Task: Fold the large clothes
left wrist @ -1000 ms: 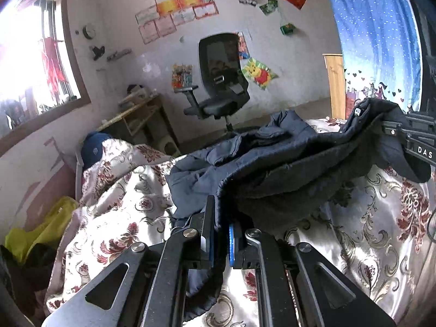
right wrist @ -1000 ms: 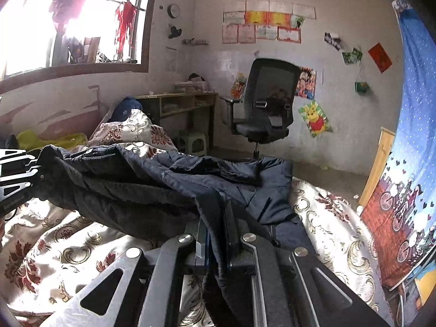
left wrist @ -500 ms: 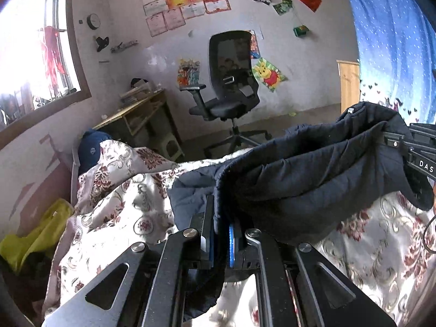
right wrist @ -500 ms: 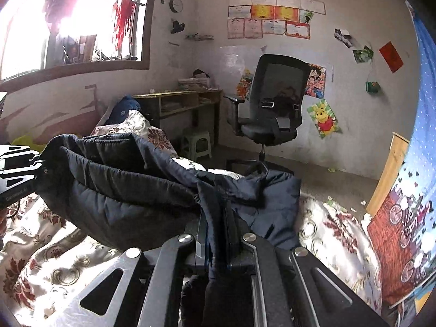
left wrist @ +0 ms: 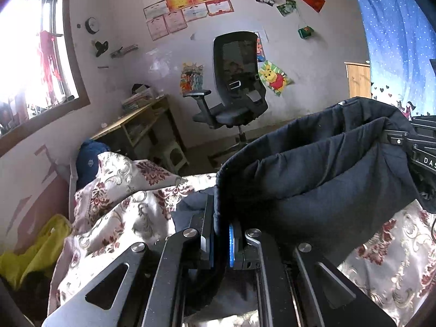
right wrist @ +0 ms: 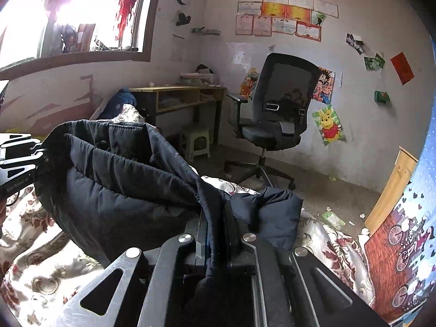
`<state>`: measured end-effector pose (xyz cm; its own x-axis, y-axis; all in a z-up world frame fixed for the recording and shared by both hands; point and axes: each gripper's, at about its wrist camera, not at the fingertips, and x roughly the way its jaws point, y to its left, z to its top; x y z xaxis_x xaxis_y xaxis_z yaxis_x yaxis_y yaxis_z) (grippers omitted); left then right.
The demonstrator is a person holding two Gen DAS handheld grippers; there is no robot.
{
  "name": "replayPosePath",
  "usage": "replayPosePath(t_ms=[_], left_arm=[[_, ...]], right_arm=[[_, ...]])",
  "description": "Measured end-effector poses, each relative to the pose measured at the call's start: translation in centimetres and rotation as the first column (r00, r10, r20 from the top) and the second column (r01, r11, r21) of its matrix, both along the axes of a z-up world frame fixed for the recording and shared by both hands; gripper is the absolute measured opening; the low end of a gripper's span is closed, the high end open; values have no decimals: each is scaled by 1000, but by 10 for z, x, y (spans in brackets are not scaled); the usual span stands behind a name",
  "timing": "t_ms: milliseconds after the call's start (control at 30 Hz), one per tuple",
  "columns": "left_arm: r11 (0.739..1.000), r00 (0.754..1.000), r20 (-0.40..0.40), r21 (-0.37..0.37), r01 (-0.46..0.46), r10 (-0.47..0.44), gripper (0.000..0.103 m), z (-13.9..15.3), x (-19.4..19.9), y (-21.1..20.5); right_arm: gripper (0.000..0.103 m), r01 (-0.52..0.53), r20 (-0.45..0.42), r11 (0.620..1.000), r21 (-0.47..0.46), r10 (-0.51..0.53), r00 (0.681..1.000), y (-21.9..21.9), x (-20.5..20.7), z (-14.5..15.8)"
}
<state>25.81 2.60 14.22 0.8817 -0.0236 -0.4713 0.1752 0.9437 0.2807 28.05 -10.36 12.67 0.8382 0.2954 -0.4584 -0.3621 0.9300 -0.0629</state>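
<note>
Fabric of the dark padded jacket (left wrist: 313,174) is pinched in both tools: the left tool (left wrist: 220,234) is clamped on one edge, the right tool (right wrist: 215,231) on the other. The jacket's long axis runs side to side between them, slung in a sagging band above the floral bedspread (left wrist: 130,207). Neither hand looks nearer; I judge the fold needs both carried together.

Jacket (left wrist: 313,179) matt quilted cloth; bedspread (left wrist: 122,218) glossy satin; desk (right wrist: 177,94) wood
</note>
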Motion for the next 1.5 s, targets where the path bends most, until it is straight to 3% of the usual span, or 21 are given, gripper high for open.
replayPosePath(t_ms=[300, 667, 1033, 1233, 1333, 1400, 1467, 1500], left_arm=[[1000, 1000, -6, -26, 6, -6, 6, -27, 62, 18], [999, 998, -65, -33, -3, 1, 6, -57, 123, 22], [998, 992, -123, -63, -27, 19, 6, -78, 155, 26], [994, 987, -158, -101, -30, 14, 6, -88, 166, 32], [989, 985, -175, -140, -40, 15, 7, -90, 168, 35], [984, 983, -183, -171, -57, 26, 9, -89, 169, 37], [979, 983, -183, -195, -63, 27, 12, -87, 168, 39], [977, 984, -178, -202, -62, 26, 13, -85, 167, 38]], right_arm=[[8, -6, 28, 996, -91, 9, 1000, 19, 57, -22], [8, -4, -44, 997, -74, 1, 999, 23, 127, -54], [10, -11, -58, 995, -99, 6, 998, 27, 151, -68], [16, 5, -101, 999, -45, -10, 995, 24, 162, -75], [27, 10, -95, 999, -53, -15, 995, 24, 162, -75], [43, 20, -80, 999, -39, -23, 996, 19, 159, -73], [68, 38, -61, 999, -2, -38, 997, 12, 156, -68], [71, 48, -48, 999, 11, -47, 998, 8, 155, -66]])
